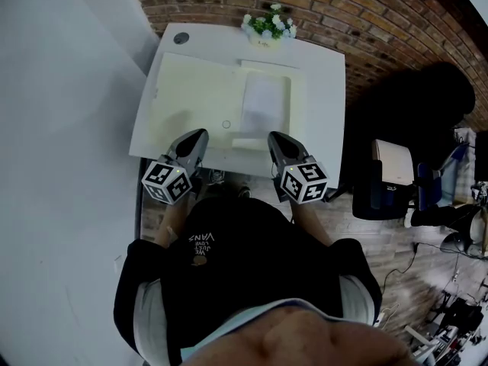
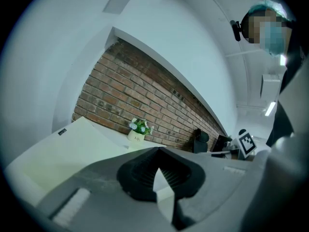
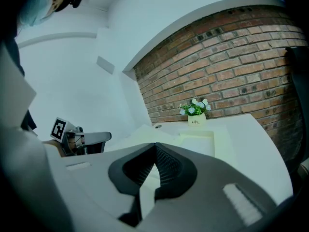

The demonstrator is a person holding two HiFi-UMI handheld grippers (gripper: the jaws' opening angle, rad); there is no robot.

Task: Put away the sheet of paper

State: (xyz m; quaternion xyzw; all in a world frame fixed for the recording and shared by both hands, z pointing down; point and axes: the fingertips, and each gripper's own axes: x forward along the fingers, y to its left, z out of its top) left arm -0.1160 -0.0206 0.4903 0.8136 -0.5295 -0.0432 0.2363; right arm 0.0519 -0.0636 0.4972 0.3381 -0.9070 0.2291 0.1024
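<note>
A white sheet of paper (image 1: 264,101) lies flat in a shallow recess of the cream-coloured board (image 1: 194,90) on the white desk (image 1: 324,90). In the right gripper view the recess (image 3: 199,140) shows ahead, just in front of the flower pot. My left gripper (image 1: 200,134) hovers over the desk's front edge, left of the paper, its jaws closed tip to tip with nothing between them (image 2: 159,151). My right gripper (image 1: 273,137) is at the front edge just below the paper, and its jaws (image 3: 155,145) also meet with nothing held.
A small pot of white flowers (image 1: 268,25) stands at the desk's back edge against the brick wall (image 1: 366,21). A cable grommet (image 1: 181,38) sits at the back left corner. A dark office chair (image 1: 385,181) stands to the right of the desk, a white wall to the left.
</note>
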